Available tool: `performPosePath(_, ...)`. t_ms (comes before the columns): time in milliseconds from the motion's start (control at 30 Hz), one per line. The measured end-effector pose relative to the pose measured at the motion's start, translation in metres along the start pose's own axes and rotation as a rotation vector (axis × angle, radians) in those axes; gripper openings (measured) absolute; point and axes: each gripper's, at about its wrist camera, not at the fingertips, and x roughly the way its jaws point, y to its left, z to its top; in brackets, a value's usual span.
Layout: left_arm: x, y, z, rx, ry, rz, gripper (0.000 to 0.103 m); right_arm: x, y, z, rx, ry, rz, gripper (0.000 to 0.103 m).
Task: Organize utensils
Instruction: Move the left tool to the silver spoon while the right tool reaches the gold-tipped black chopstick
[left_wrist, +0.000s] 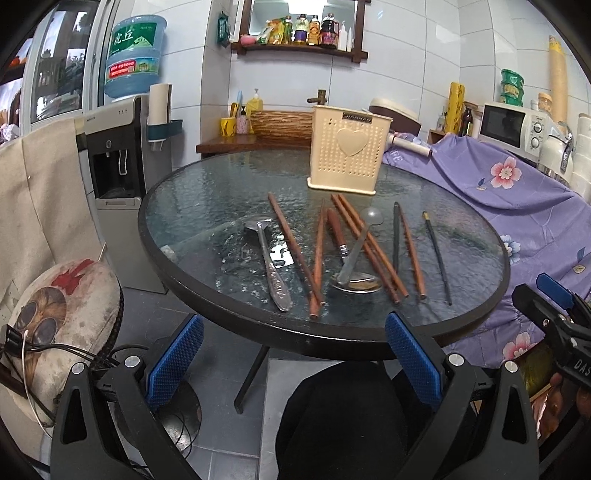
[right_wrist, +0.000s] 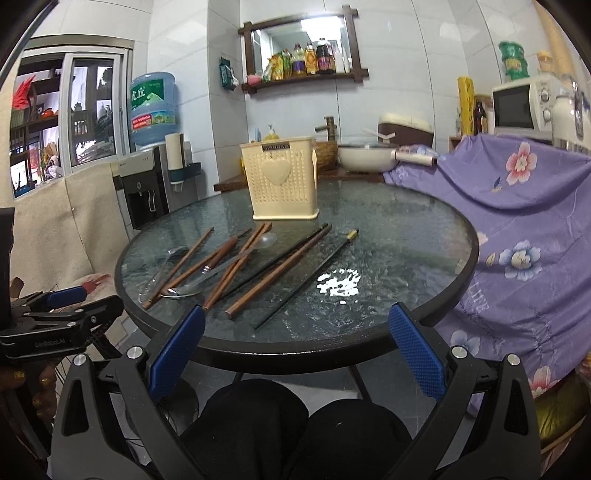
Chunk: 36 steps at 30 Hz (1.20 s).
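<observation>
Bare glass is seen on the right part of the tabletop (right_wrist: 406, 236), past the black chopstick (right_wrist: 306, 278). The middle is filled by chopsticks (left_wrist: 295, 251) and spoons (left_wrist: 271, 258). The back is blocked by the cream holder (left_wrist: 347, 147).

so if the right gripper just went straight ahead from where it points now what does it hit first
Probably the near rim of the glass table, since the open right gripper sits just short of it. If it clears the rim, the black chopstick comes next; depth is unclear.
</observation>
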Motion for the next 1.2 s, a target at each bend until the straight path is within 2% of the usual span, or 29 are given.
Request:
performPosePath(100,0.010,0.004,0.007,0.003,0.020,0.007,0.096,0.016,-0.008,0.002,0.027,0.042,-0.003,0.098)
performPosePath(300,0.036,0.013,0.031,0.012,0.048,0.023,0.074,0.050,-0.006,0.005,-0.034,0.102,-0.010,0.098)
performPosePath(367,0.045,0.017,0.037,0.011,0.061,0.032,0.074,0.063,-0.006,0.009,-0.047,0.118,-0.002,0.097)
performPosePath(700,0.083,0.038,0.060,-0.051,0.145,0.040,0.074,0.119,-0.018,0.046,-0.005,0.221,0.012,0.067)
performPosePath(1133,0.115,0.043,0.081,-0.030,0.214,0.026,0.073,0.192,-0.035,0.082,0.033,0.381,-0.082,0.042)
performPosePath(1200,0.119,0.043,0.083,-0.022,0.225,0.025,0.070,0.198,-0.039,0.083,0.039,0.394,-0.100,0.039)
